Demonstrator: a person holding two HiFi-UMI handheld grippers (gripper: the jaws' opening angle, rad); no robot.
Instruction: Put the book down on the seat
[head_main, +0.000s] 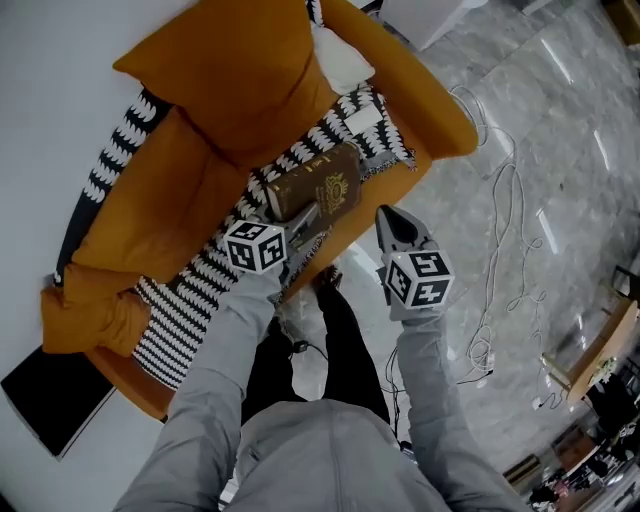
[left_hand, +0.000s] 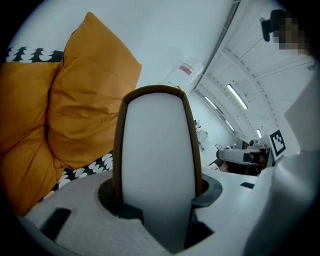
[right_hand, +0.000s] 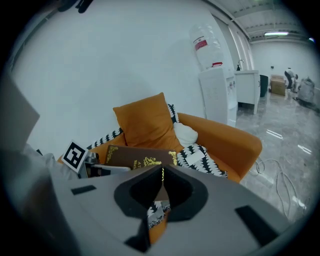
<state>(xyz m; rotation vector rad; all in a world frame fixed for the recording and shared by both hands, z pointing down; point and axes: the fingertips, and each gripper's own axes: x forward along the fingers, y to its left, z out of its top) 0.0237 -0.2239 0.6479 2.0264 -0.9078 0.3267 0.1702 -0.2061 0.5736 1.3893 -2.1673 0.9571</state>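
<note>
A brown book (head_main: 318, 185) with a gold emblem hangs over the front part of the orange armchair's seat (head_main: 190, 190), above a black-and-white patterned blanket (head_main: 345, 125). My left gripper (head_main: 303, 217) is shut on the book's near end. In the left gripper view the white page edge of the book (left_hand: 157, 150) stands upright between the jaws, a brown cover on each side. My right gripper (head_main: 386, 213) floats just right of the chair's front edge, shut and holding nothing. The right gripper view shows its jaws (right_hand: 161, 175) touching, with the book (right_hand: 142, 157) beyond them.
An orange cushion (head_main: 235, 70) leans against the chair back, with a small white pillow (head_main: 342, 58) beside it. White cables (head_main: 505, 215) trail over the marble floor at right. A black flat panel (head_main: 50, 400) lies at lower left. A water dispenser (right_hand: 216, 92) stands by the wall.
</note>
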